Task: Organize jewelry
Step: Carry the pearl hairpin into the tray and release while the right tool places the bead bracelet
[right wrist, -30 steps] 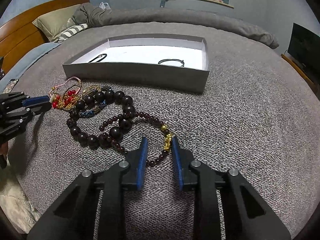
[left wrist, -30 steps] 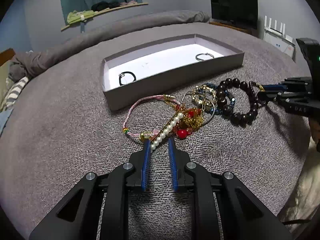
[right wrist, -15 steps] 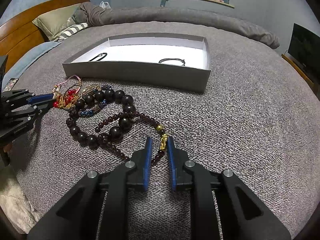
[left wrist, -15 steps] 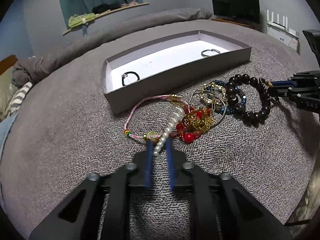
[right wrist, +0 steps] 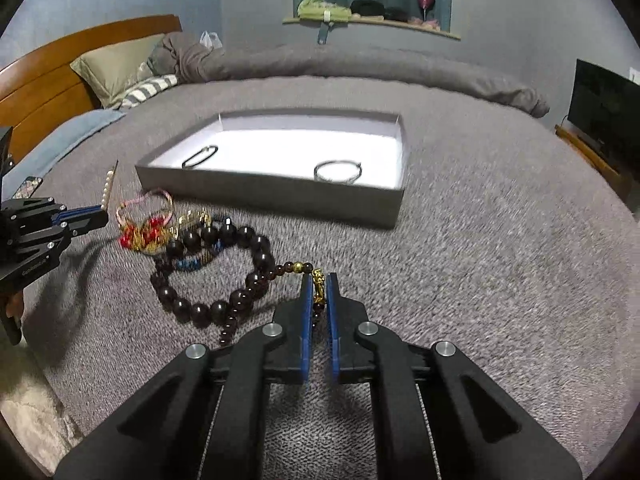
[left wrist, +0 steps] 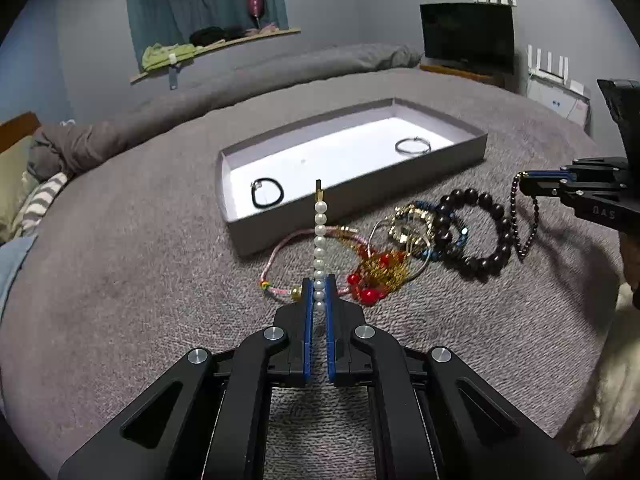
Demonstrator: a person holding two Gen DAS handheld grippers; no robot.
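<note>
Left wrist view shows the left tongs [left wrist: 319,294] pinching the pearl strand [left wrist: 319,240] near its lower end, so the strand stands stiffly up in front of the grey tray [left wrist: 356,200]. The jaws have just closed on it. Right wrist view shows the right tongs [right wrist: 319,292], likewise just closed, pinching the small dark bead bracelet [right wrist: 292,269] at its gold charm; the rest of that bracelet trails down to the bed [right wrist: 500,260].

Both pieces lie on the near side of the tray, beside the tangled heap [left wrist: 384,268] of gold chains and red beads. To do this lift well, I would raise each piece slowly and straight up, watching whether the heap or the large dark bead bracelet [left wrist: 476,236] is dragged along. Only once each strand hangs free should it go over the tray's near wall and be laid apart from the black band [left wrist: 267,193] and the silver ring [left wrist: 413,146] already inside.
</note>
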